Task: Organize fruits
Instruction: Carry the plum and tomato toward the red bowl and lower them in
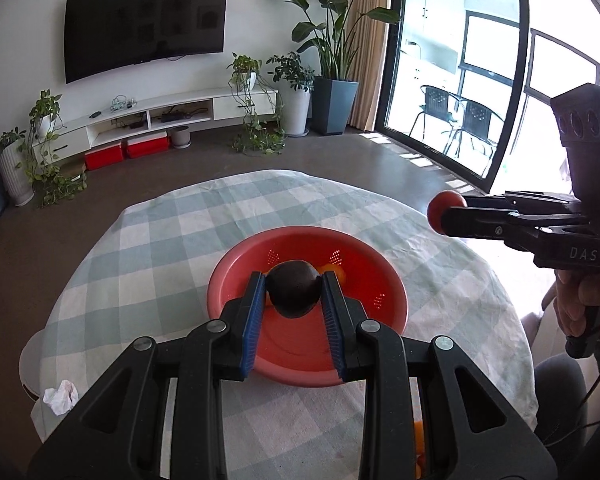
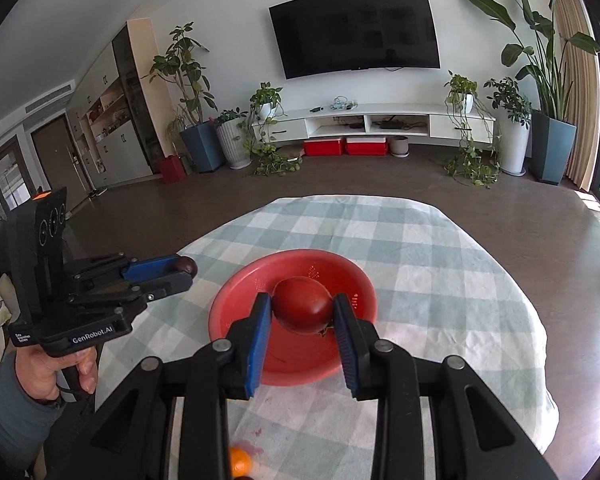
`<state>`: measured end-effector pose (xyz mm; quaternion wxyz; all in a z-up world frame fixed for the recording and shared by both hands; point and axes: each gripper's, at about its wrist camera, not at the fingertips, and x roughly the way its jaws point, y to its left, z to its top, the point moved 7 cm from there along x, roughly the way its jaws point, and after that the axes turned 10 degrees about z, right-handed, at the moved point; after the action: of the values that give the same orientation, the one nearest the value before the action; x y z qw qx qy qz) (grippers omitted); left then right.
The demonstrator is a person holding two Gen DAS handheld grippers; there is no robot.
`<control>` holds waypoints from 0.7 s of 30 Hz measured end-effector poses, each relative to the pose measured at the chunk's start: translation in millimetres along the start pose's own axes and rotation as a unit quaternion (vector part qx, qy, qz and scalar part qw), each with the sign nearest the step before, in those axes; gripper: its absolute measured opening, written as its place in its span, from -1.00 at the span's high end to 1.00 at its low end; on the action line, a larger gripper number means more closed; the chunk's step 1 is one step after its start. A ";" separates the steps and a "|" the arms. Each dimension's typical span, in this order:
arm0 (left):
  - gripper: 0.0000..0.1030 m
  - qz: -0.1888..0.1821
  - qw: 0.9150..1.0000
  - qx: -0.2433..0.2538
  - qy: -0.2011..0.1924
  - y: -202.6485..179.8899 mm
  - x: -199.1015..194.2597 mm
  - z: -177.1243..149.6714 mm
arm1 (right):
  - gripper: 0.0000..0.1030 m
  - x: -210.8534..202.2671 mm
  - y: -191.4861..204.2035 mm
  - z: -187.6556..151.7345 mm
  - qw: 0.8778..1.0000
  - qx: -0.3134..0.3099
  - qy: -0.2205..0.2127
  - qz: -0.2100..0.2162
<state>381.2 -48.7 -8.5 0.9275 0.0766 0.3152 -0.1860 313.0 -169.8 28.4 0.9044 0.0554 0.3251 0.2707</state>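
A crumpled white tissue (image 1: 61,397) is seen at the near left edge of the tabletop (image 1: 148,248), well left of the red bowl (image 1: 392,300), which is taken as the landmark. The tabletop is covered by a pale green checked cloth. Above the bowl's near half, a dark round fruit (image 1: 294,289) is pinched by the left claw (image 1: 294,296), lodged between the tips of the blue-padded fingers (image 1: 253,312), whose jaws are pressed against its two sides. A bit of orange fruit (image 1: 336,270) is glimpsed inside the bowl behind the dark fruit. To the right of the bowl and raised above the tabletop, a red fruit (image 1: 440,207) is gripped at the fingertips of the right claw (image 1: 446,210); in the right wrist view this red fruit (image 2: 303,305) is seen held squarely between that claw's pads over the bowl (image 2: 228,312). A small orange fruit (image 2: 239,461) lies on the cloth on the near side of the bowl, under the right claw's frame.
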 end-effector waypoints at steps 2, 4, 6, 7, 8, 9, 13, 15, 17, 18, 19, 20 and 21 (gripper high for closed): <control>0.49 0.001 1.000 0.003 0.014 -2.6 16.2 -0.6 | 0.34 16.0 -0.6 1.2 1.000 0.000 0.008 0.002; 0.49 0.003 1.000 0.002 0.027 -4.1 32.2 -4.5 | 0.34 32.5 -2.2 -0.5 1.000 0.002 0.020 0.002; 0.49 0.002 0.999 -0.002 0.041 -4.9 47.0 -9.5 | 0.34 46.9 -3.7 -4.8 0.999 0.005 0.033 0.003; 0.49 0.003 0.999 -0.003 0.047 -5.1 54.9 -13.3 | 0.34 54.2 -4.8 -7.6 0.999 0.006 0.039 0.002; 0.49 0.005 0.999 -0.004 0.053 -4.9 61.8 -17.1 | 0.34 60.4 -6.2 -11.5 0.999 0.007 0.046 0.001; 0.49 0.006 0.998 -0.005 0.057 -5.3 66.6 -18.2 | 0.34 66.5 -7.9 -15.1 0.999 0.009 0.053 -0.001; 0.49 0.014 0.997 -0.006 0.074 -4.3 88.2 -28.3 | 0.34 86.6 -12.0 -29.4 0.997 0.006 0.079 -0.009; 0.49 0.017 0.996 -0.005 0.084 -4.7 96.1 -32.5 | 0.34 95.1 -13.1 -34.6 0.996 0.003 0.091 -0.010; 0.49 0.018 0.996 -0.004 0.093 -4.5 104.2 -36.5 | 0.34 100.9 -13.3 -39.5 0.995 -0.004 0.103 -0.016; 0.49 0.020 0.995 0.000 0.096 -4.4 108.1 -37.9 | 0.34 103.9 -13.4 -41.9 0.994 -0.009 0.109 -0.020; 0.49 0.021 0.995 0.003 0.099 -4.4 111.7 -39.3 | 0.34 106.6 -13.6 -44.0 0.993 -0.013 0.115 -0.023; 0.49 0.021 0.994 0.006 0.103 -4.5 114.4 -40.8 | 0.34 109.1 -14.2 -45.7 0.992 -0.017 0.120 -0.026; 0.49 0.022 0.994 0.010 0.106 -4.3 117.6 -42.2 | 0.34 111.5 -15.1 -47.7 0.991 -0.019 0.126 -0.029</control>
<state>442.1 -76.7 -114.0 0.8919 0.1122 0.4082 -0.1592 362.0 -127.6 -75.3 0.8647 -0.0060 0.4323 0.2556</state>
